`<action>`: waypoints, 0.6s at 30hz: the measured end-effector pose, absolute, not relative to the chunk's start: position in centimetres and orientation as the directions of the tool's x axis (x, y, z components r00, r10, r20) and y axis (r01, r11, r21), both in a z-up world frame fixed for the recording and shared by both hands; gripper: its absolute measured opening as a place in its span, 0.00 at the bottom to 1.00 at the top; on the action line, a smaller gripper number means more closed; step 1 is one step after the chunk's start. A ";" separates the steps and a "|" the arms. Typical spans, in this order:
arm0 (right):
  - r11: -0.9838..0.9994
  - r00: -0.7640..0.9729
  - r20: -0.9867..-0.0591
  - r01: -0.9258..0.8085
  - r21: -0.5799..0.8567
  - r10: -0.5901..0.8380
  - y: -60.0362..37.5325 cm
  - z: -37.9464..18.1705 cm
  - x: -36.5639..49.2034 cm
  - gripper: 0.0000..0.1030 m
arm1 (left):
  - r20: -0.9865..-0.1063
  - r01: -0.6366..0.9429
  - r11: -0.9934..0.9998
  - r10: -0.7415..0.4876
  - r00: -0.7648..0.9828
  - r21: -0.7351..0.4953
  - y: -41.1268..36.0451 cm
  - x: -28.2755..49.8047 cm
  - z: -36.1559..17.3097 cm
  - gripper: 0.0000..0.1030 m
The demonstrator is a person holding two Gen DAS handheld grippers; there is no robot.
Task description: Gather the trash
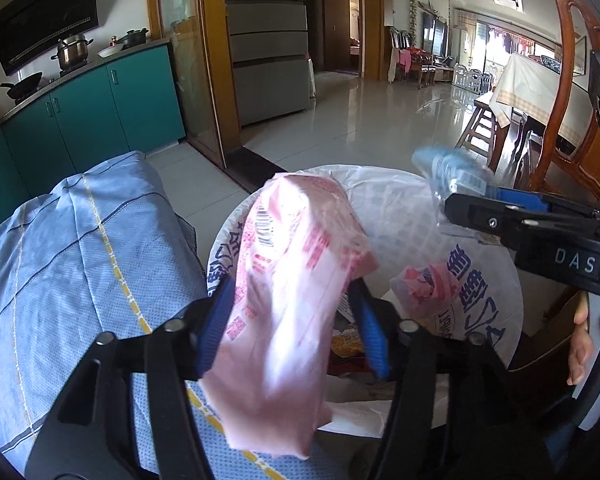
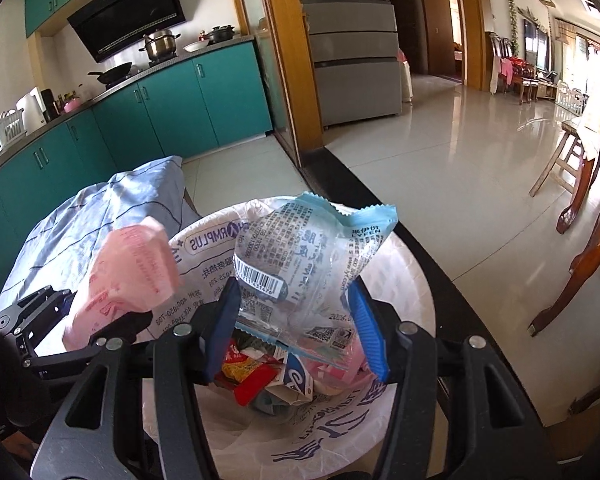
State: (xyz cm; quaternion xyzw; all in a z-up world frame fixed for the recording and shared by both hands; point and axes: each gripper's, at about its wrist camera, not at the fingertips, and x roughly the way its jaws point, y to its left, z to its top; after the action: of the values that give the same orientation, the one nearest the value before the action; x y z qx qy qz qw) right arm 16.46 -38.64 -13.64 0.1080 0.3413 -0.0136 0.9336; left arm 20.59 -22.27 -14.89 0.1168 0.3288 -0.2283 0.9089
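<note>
1. Far left, blue checked cloth [image 1: 72, 248] is draping over something we cannot identify, just beside the bin; not trash as far as we can judge.
2. We are holding the left gripper [image 1: 292, 320] over the trash bin [image 1: 500, 280], its blue fingers [image 1: 216, 328] pinching the pink wrapper [image 1: 296, 272] around its middle. The wrapper is sticking up and forward over the bin's mouth, and its lower end is hanging toward the camera.
3. The pink wrapper is looking light, thin and crinkly, soft with no stiffness; we are judging a mid-body pinch fine, though slick film could slide out of a loose hold.
4. The bin's white printed bag liner [image 2: 404, 264] is already holding red, yellow and pink scraps [image 2: 256, 376] at the bottom.
5. We are holding the right gripper [image 2: 296, 328] over the same bin, its fingers [image 2: 366, 328] standing either side of the blue-and-clear wrapper [image 2: 300, 256]. Fingers are closed on its lower part; the serrated top edge is standing upright.
6. This wrapper is also feather-light, floppy and slippery; we are judging the crumpled lower part the safest hold.
7. Both pieces are sitting above the opening, so release looks like the next call.
</note>
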 end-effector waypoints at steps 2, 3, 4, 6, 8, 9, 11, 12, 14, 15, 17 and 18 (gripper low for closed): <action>0.975 0.762 -0.646 0.098 0.200 0.056 -38.7 -13.8 16.6 0.65 | -0.646 0.487 0.871 -0.335 0.686 0.064 -21.9 20.5 -14.6 0.71; 0.974 0.763 -0.643 0.099 0.203 0.057 -38.7 -13.7 16.5 0.73 | -0.640 0.481 0.874 -0.330 0.694 0.072 -21.7 20.4 -14.4 0.74; 0.974 0.769 -0.637 0.101 0.205 0.054 -38.7 -13.6 16.5 0.78 | -0.634 0.475 0.876 -0.323 0.702 0.080 -21.4 20.2 -14.1 0.79; 0.973 0.796 -0.604 0.101 0.210 0.048 -38.6 -13.0 16.1 0.81 | -0.614 0.460 0.882 -0.306 0.727 0.106 -20.6 19.7 -13.4 0.82; 0.976 0.842 -0.539 0.095 0.195 0.026 -38.1 -11.8 15.1 0.86 | -0.591 0.434 0.892 -0.282 0.756 0.129 -19.4 18.7 -12.3 0.86; 0.980 0.864 -0.503 0.098 0.172 0.002 -37.5 -11.0 14.2 0.87 | -0.581 0.420 0.898 -0.272 0.767 0.134 -18.8 18.2 -11.7 0.87; 0.988 0.894 -0.446 0.106 0.111 -0.046 -36.2 -9.8 12.2 0.93 | -0.553 0.379 0.913 -0.240 0.798 0.150 -17.2 16.4 -10.4 0.93; 0.990 0.905 -0.420 0.115 0.079 -0.071 -35.3 -9.0 10.7 0.97 | -0.539 0.343 0.924 -0.207 0.817 0.166 -16.1 15.2 -9.7 0.94; 0.992 0.920 -0.385 0.111 0.066 -0.078 -33.7 -7.9 7.8 0.97 | -0.524 0.281 0.943 -0.150 0.839 0.180 -13.9 12.8 -8.5 0.97; 0.993 0.928 -0.368 0.096 0.069 -0.064 -32.8 -7.4 6.0 0.97 | -0.515 0.260 0.950 -0.138 0.846 0.172 -12.8 11.6 -7.7 0.97; 0.994 0.931 -0.362 0.075 0.083 -0.040 -31.6 -6.6 3.7 0.97 | -0.494 0.222 0.964 -0.121 0.861 0.149 -10.4 9.0 -6.3 0.97; 0.994 0.932 -0.363 0.060 0.092 -0.023 -30.9 -6.0 2.5 0.97 | -0.484 0.204 0.968 -0.110 0.868 0.144 -9.6 8.1 -5.6 0.97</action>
State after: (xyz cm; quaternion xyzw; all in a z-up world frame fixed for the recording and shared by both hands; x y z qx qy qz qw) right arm 2.45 -30.89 -6.02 0.0506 0.1837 -0.0210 0.9814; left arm 8.07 -9.60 -5.62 0.0957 0.2436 -0.0816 0.9617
